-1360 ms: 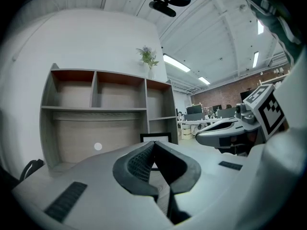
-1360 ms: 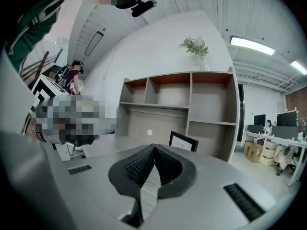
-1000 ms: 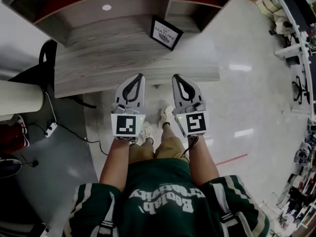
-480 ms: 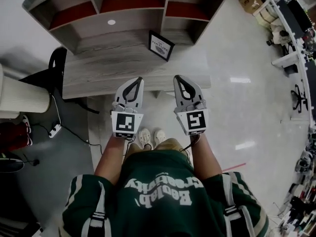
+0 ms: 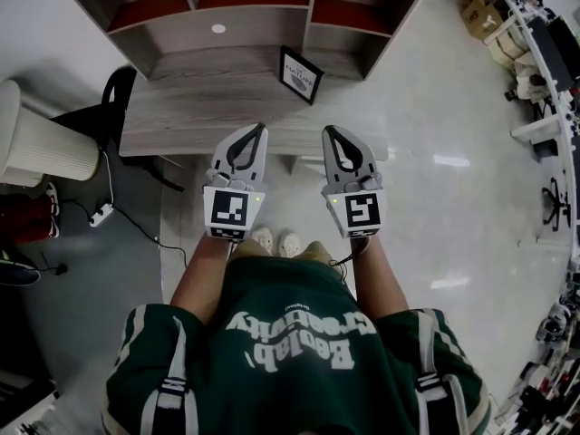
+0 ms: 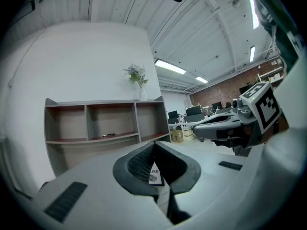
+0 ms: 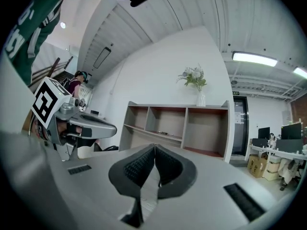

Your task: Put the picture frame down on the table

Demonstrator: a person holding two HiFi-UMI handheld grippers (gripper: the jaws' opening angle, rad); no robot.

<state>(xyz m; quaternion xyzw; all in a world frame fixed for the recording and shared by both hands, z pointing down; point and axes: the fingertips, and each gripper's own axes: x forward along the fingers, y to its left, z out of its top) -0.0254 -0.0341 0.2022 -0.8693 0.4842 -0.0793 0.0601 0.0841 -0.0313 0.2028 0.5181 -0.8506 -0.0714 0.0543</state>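
A black picture frame (image 5: 301, 74) with a white printed sheet stands upright on the grey wooden table (image 5: 181, 116), near its right end by the shelf unit. A sliver of the frame (image 6: 154, 172) shows between the left jaws in the left gripper view. My left gripper (image 5: 259, 129) and right gripper (image 5: 328, 131) hover side by side just in front of the table's near edge, both shut and holding nothing. The frame lies a short way beyond them, between the two. In the right gripper view the tips (image 7: 154, 147) meet.
A wooden shelf unit (image 5: 254, 7) with red-backed cubbies stands on the table's far side, with a small white disc (image 5: 218, 28) on its lower shelf. A white ribbed cylinder (image 5: 45, 148) and cables (image 5: 100, 214) lie left. Glossy floor (image 5: 453, 179) spreads right.
The view has shifted: the table and frame sit lower and closer to the grippers. Both grippers stay shut, side by side, now nearer the table edge.
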